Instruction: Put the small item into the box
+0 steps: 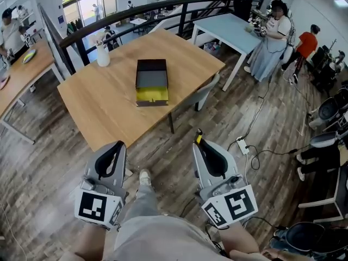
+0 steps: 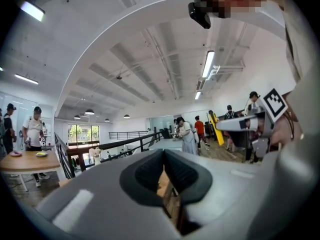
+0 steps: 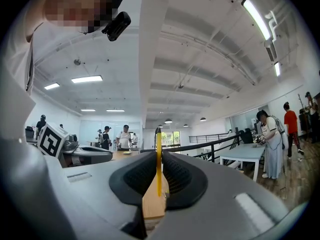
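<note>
A dark open box (image 1: 151, 81) with a yellow inner front lies in the middle of the wooden table (image 1: 98, 107), well ahead of both grippers. My right gripper (image 1: 200, 144) is held low before the table's near edge, shut on a thin yellow item with a black tip (image 1: 199, 137). In the right gripper view the yellow item (image 3: 158, 166) stands upright between the pads of the right gripper (image 3: 159, 160). My left gripper (image 1: 115, 147) hovers level with it, to the left. In the left gripper view its pads meet at the tips (image 2: 163, 156) with nothing held.
A white vase (image 1: 103, 56) stands at the table's far left corner. A grey chair (image 1: 205, 90) is tucked at the table's right side. A pale blue table (image 1: 231, 27) with people beside it is at the back right. A power strip (image 1: 242, 145) and cables lie on the floor.
</note>
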{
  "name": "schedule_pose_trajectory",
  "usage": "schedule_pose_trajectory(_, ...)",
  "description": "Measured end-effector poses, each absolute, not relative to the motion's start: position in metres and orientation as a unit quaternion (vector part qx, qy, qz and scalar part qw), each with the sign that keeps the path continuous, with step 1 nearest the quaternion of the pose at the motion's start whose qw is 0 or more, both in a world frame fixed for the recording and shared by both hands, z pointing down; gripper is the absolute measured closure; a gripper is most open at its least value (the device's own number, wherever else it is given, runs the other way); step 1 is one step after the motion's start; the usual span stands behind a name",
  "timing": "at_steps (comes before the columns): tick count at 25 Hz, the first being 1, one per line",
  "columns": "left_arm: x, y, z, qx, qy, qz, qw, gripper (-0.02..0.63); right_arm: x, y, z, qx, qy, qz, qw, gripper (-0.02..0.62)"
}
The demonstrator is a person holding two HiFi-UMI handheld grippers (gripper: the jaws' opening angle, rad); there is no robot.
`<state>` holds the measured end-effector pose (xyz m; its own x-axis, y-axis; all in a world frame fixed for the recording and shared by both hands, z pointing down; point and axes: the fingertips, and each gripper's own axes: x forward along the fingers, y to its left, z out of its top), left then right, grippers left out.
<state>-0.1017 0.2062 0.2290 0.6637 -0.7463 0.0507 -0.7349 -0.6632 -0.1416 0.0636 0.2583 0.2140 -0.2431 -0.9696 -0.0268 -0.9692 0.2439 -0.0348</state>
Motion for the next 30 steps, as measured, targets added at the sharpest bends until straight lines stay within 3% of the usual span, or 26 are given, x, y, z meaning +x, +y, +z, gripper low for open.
schedule_pose_trajectory(30, -0.094, -0.100, 0.244, -0.933, 0.353, -0.069, 0.019, 0.603, 0.049, -0.046, 0.212, -0.639, 0.769, -0.023, -0.017, 0.555)
